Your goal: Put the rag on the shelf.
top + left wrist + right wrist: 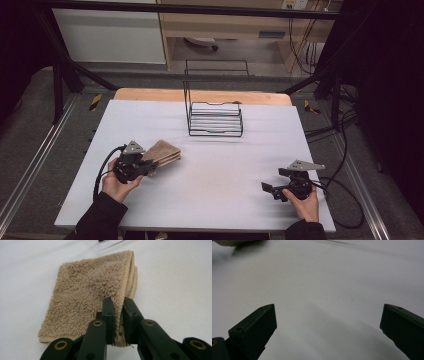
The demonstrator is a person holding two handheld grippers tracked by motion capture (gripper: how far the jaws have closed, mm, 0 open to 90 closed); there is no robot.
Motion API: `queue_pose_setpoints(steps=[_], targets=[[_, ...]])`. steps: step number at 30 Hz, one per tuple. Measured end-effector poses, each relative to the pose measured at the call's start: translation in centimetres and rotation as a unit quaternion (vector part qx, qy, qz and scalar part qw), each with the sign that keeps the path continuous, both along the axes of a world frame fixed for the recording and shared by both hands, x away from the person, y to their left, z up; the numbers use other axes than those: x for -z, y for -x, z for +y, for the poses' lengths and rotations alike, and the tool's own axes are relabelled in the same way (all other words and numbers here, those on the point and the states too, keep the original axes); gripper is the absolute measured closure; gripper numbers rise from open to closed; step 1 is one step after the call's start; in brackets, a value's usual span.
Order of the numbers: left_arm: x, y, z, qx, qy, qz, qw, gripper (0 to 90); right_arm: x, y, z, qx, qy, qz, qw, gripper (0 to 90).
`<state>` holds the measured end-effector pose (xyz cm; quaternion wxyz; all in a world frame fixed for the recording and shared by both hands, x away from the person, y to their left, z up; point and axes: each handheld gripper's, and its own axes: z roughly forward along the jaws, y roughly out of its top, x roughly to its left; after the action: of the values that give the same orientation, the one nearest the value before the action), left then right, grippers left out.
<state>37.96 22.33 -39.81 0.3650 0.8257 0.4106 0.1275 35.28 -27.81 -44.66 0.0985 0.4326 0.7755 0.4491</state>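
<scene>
High view. My left hand-held gripper (150,167), black with a grey three-cornered plate on top, sits at the left of the white, flat surface (210,165). It grips a tan, fluffy terry towel (164,151), folded into a thick rectangle, which lies on the surface just beyond the gripper's tips. My left hand (116,184) wraps the gripper's body from below, and a black cable loops out to the left of it. My right hand-held gripper (267,189), of the same make, rests at the right of the surface, well apart from the towel, with my right hand (302,200) behind it. A black wire rack (216,119), with a slatted base and an upright frame at its back, stands at the far middle of the surface, apart from both grippers. A pale wooden board edge (150,94) shows along the far rim of the surface.

Left gripper view. The two black jaws stand narrow, closed on the near corner of the folded towel (85,297); the stitched, folded edge runs up between the pads, and the pile bulges out on either side of them. The rest of the towel lies flat on the white surface (175,285), stretching away from the jaws.

Right gripper view. The two black jaws stand wide apart over bare white surface (324,290), with nothing between them. A pale corner of the towel (229,242) peeks in at the upper left edge.
</scene>
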Motion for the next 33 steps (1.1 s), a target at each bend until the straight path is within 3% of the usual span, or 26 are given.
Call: queue_pose_setpoints(steps=[14,25,33], targets=[[0.5,2.0,-4.2,0.028,0.024,0.014,0.9992,80.7,0.0,0.0,0.2,-0.002,0.002,0.004,1.0,1.2],[1.7,2.8,-7.7,0.045,0.029,0.019,0.9984,80.4,0.1,-0.1,0.2,-0.002,0.004,0.005,1.0,1.2],[3.0,3.1,-9.4,0.054,0.012,0.015,0.9984,79.4,0.2,-0.1,0.3,-0.003,0.005,0.003,1.0,1.2]])
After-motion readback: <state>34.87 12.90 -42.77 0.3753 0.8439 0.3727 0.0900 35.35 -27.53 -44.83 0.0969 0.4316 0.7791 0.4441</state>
